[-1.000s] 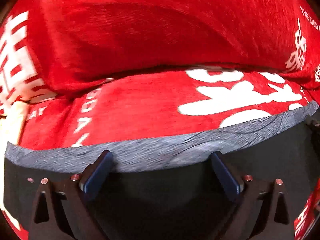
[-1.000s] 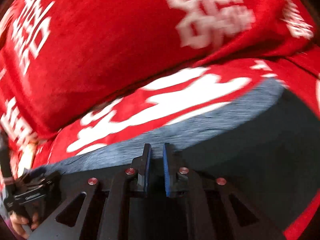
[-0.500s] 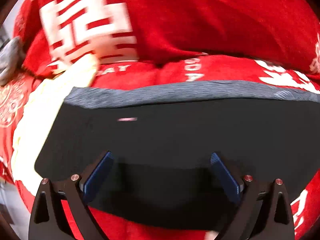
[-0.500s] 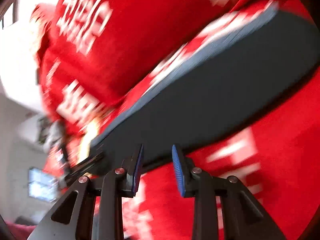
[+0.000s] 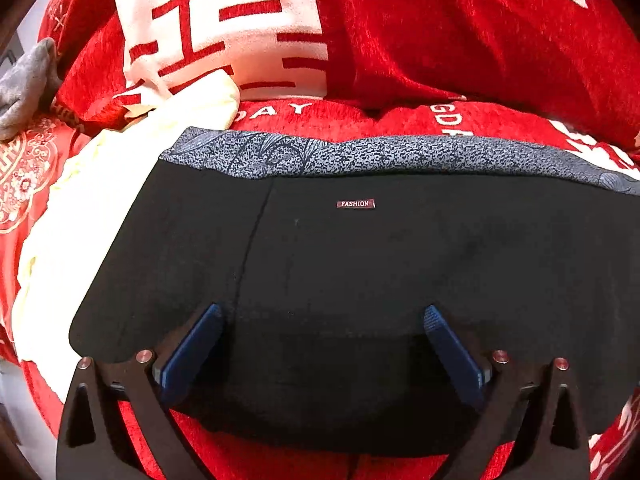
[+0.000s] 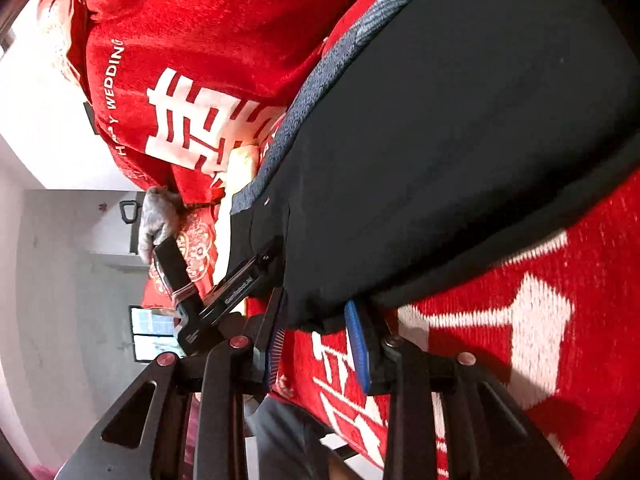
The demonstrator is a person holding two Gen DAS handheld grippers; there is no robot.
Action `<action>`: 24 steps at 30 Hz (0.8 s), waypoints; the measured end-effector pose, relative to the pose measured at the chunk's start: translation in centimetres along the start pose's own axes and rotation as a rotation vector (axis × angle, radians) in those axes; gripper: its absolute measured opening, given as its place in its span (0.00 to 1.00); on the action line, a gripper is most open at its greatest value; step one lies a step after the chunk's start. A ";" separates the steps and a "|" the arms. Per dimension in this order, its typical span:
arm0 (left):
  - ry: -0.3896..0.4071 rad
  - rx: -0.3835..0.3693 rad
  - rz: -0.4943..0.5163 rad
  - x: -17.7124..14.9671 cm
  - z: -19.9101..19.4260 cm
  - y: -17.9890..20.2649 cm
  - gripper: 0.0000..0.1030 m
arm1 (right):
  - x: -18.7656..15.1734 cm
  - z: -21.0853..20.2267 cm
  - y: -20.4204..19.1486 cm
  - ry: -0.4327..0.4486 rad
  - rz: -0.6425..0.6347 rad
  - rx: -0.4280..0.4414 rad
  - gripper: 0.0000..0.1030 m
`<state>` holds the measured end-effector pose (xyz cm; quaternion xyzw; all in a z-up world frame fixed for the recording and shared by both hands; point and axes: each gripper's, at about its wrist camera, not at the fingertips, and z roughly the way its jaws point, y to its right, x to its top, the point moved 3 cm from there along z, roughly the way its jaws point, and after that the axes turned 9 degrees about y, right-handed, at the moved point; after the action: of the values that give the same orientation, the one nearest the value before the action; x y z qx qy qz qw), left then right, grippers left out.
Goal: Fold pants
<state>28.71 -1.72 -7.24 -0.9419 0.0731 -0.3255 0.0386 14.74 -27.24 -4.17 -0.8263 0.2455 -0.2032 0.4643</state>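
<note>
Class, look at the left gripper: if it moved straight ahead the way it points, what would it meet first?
Most likely the black pants, lying right ahead of the open left gripper; depth is uncertain.

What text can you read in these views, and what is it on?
"FASHION": small tag on the black pants.
"WEDDING", after a partly creased word: red cover.
"DAY" and "GDA", both cut off: red cover, left wrist view.
Big white characters: too stylised to read.
</note>
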 end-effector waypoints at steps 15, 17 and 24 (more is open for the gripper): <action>0.025 -0.004 0.013 -0.1 0.2 0.1 0.99 | -0.1 -0.3 -1.9 0.109 -0.183 -0.224 0.09; 0.018 0.006 0.014 -0.1 -0.1 0.2 0.99 | -0.3 -1.0 -0.6 0.116 -0.122 -0.163 0.09; 0.020 -0.044 0.037 0.7 -3.7 2.6 0.99 | 0.7 -6.6 -2.8 0.172 -0.352 -0.313 0.11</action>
<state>26.68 -4.45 -4.24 -0.9377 0.0981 -0.3324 0.0231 12.22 -30.80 1.50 -0.8979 0.1647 -0.3100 0.2655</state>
